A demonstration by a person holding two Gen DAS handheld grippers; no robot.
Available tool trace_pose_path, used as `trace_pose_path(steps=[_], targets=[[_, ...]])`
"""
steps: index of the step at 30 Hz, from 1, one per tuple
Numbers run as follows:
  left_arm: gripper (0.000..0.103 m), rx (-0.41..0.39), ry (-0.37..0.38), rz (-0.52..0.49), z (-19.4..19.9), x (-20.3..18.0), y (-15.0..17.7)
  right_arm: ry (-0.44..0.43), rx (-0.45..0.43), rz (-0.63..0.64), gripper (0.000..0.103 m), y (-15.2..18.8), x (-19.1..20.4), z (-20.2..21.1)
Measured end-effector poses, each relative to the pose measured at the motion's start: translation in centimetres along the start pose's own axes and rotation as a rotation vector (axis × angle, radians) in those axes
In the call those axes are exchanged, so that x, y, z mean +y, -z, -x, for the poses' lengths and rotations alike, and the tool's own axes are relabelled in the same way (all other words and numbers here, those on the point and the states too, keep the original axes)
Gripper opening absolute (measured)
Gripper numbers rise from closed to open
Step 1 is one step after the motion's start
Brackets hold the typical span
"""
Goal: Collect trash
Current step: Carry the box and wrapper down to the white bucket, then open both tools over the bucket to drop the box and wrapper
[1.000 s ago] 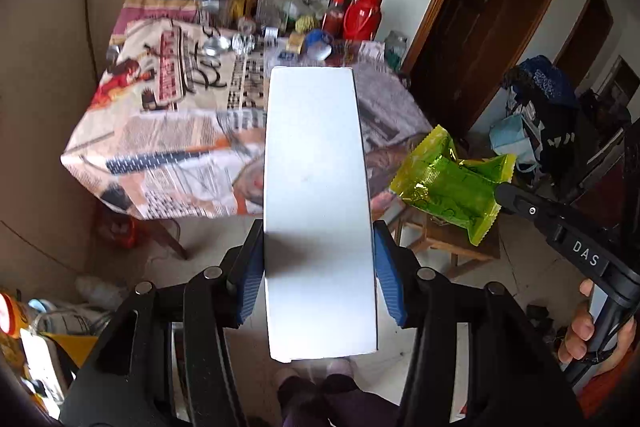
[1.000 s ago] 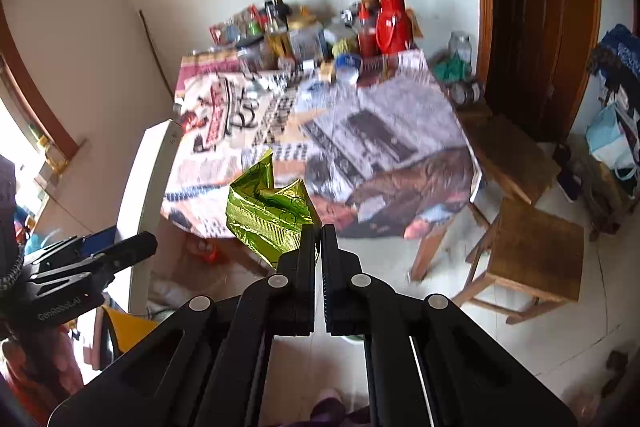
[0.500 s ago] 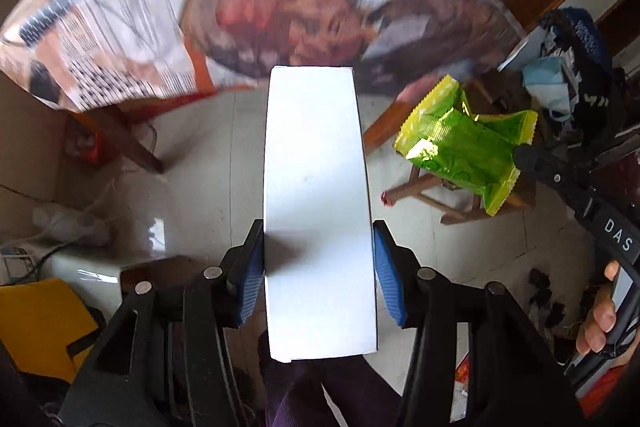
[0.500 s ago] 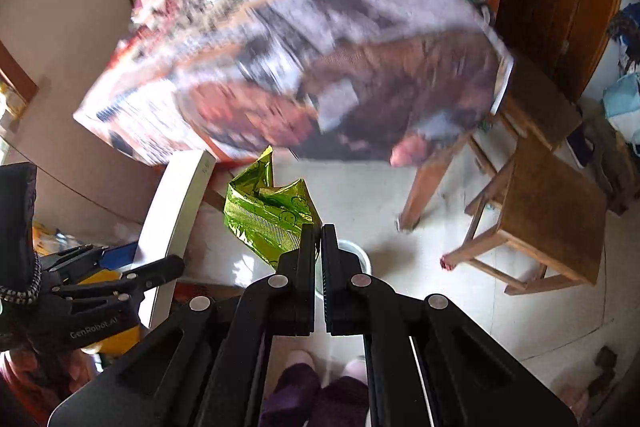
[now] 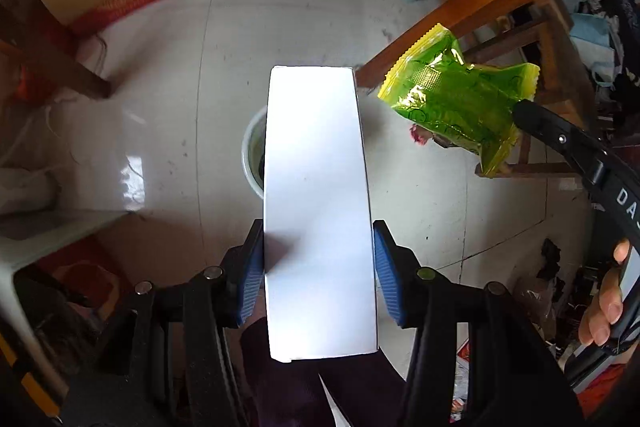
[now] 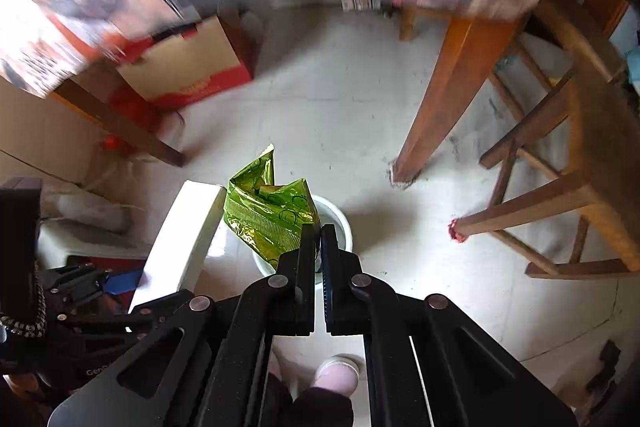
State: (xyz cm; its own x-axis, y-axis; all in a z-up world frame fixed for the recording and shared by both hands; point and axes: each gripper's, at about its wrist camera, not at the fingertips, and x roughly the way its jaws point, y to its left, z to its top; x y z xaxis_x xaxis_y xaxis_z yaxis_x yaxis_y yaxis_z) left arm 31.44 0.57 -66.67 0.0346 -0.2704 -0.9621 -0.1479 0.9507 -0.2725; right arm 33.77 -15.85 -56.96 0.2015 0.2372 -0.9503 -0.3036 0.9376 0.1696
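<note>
My left gripper (image 5: 319, 247) is shut on a long white box (image 5: 318, 195), its blue pads pressed to both long sides. The box hangs over a white bin (image 5: 252, 155) on the floor and hides most of it. My right gripper (image 6: 319, 231) is shut on the edge of a crumpled green foil wrapper (image 6: 268, 215), which hangs above the same white bin (image 6: 340, 223). In the left wrist view the green wrapper (image 5: 456, 103) shows at the right, pinched by the right gripper (image 5: 520, 109). The white box (image 6: 180, 239) stands to the left of the wrapper in the right wrist view.
Wooden table legs (image 6: 448, 107) and a wooden stool (image 6: 560, 179) stand to the right of the bin. A cardboard box with red print (image 6: 188, 67) sits under the table. The person's feet (image 6: 336, 371) are just behind the bin. A hand (image 5: 604, 303) holds the right gripper's handle.
Both grippers have sunk from table height toward the floor and tilted down. The cluttered table top left the view and the white bin came in below. Both grips stayed the same.
</note>
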Motion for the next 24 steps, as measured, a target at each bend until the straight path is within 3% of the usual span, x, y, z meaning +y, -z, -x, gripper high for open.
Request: trace_pose_path(steps=[7, 12, 14, 17, 20, 24], targets=[[0.051, 0.085, -0.02, 0.032, -9.3, 2.8, -1.7, 0.029, 0.089, -0.016, 0.003, 2.3, -0.6, -8.9], [0.051, 0.083, -0.058, 0.002, -12.9, 3.1, -3.2, -0.01, 0.146, -0.045, 0.003, 2.4, -1.1, -12.7], [0.051, 0.102, -0.091, -0.007, -14.1, 3.3, -3.7, -0.011, 0.199, -0.043, 0.008, 2.0, -1.1, -14.0], [0.051, 0.124, -0.102, -0.016, -14.9, 3.3, -4.2, -0.031, 0.258, -0.065, 0.024, 1.7, -1.3, -14.8], [0.051, 0.111, -0.09, -0.006, -13.9, 3.2, -4.0, -0.068, 0.242, -0.097, 0.038, 1.7, -1.8, -13.9], [0.051, 0.089, -0.087, 0.006, -11.1, 2.8, -4.0, -0.068, 0.224, -0.11, 0.041, 1.4, -1.8, -11.3]])
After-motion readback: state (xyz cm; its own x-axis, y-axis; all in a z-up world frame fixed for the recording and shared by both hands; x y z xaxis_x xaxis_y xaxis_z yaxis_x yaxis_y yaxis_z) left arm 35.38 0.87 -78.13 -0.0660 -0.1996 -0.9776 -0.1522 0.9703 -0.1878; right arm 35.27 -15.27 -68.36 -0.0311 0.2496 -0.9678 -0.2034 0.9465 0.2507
